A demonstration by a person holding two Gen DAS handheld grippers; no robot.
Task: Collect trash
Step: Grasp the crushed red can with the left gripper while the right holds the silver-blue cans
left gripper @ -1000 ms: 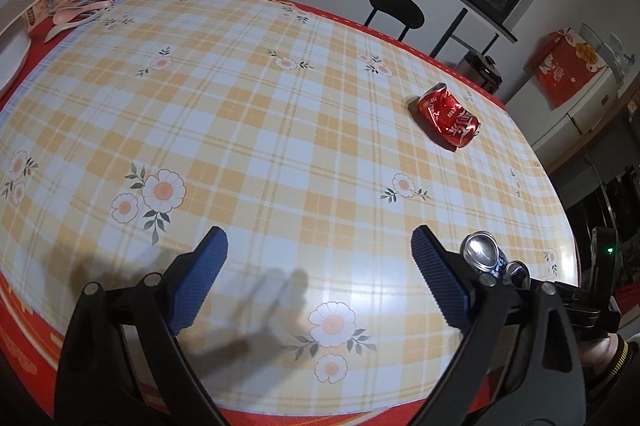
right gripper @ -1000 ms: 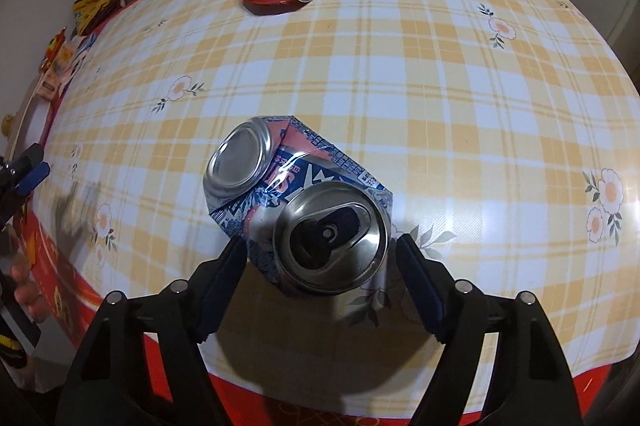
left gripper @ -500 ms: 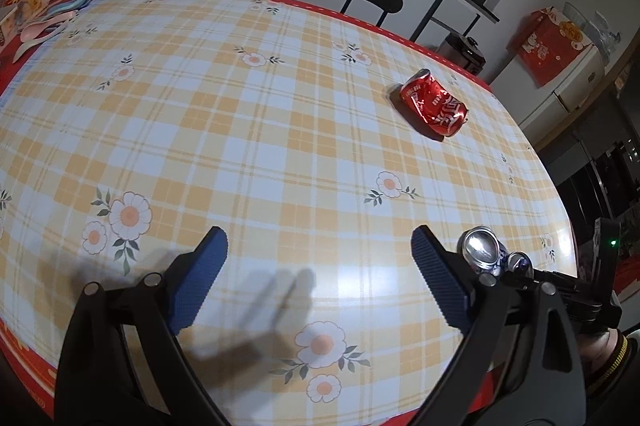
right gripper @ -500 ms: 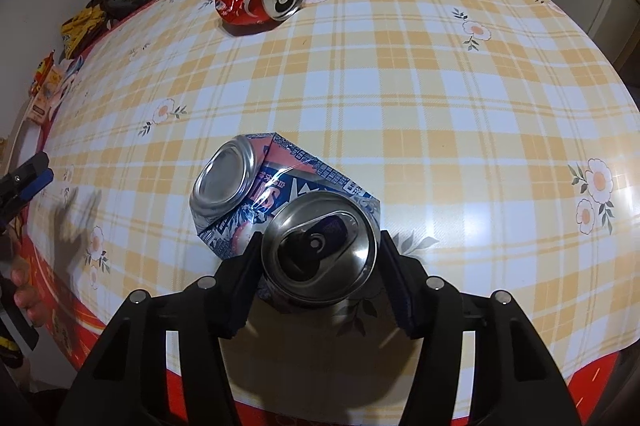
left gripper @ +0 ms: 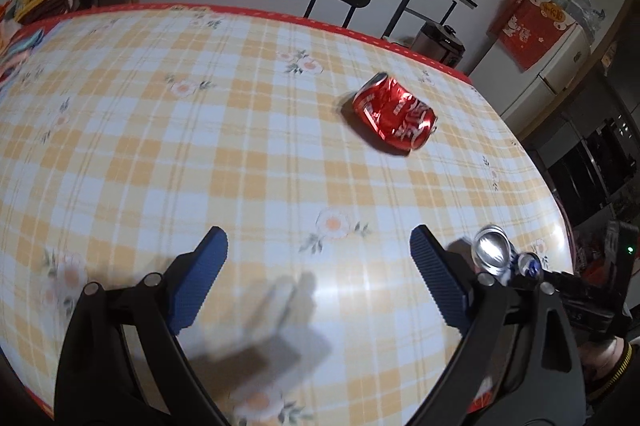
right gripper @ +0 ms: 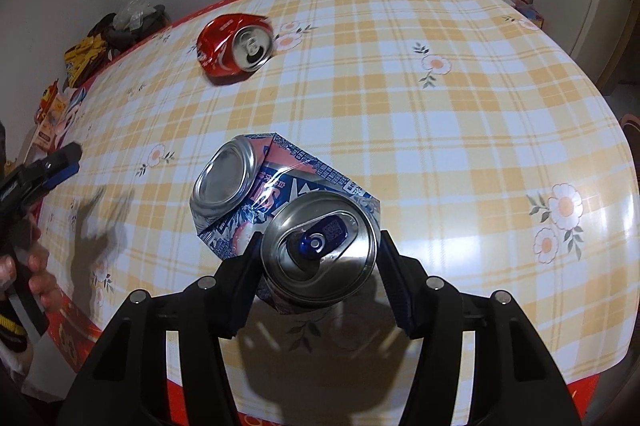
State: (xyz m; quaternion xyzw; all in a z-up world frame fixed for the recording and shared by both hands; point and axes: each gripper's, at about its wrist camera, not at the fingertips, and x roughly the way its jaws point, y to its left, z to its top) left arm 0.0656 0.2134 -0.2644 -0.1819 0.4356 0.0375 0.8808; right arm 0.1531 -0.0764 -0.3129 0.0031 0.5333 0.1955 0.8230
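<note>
Above the table (right gripper: 440,130), right gripper (right gripper: 318,266) apparently clamps the blue can (right gripper: 280,210) (crushed); left gripper (left gripper: 320,266) gapes.

The worktop (left gripper: 168,154), under a glossy yellow-checked flowered cloth with red edging, carries a crushed red drink can (left gripper: 394,117) lying on its side.

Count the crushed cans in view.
2. The blue crushed can is clamped in the right gripper near the table's front edge; the red crushed can lies farther back. Others may sit outside view.
</note>
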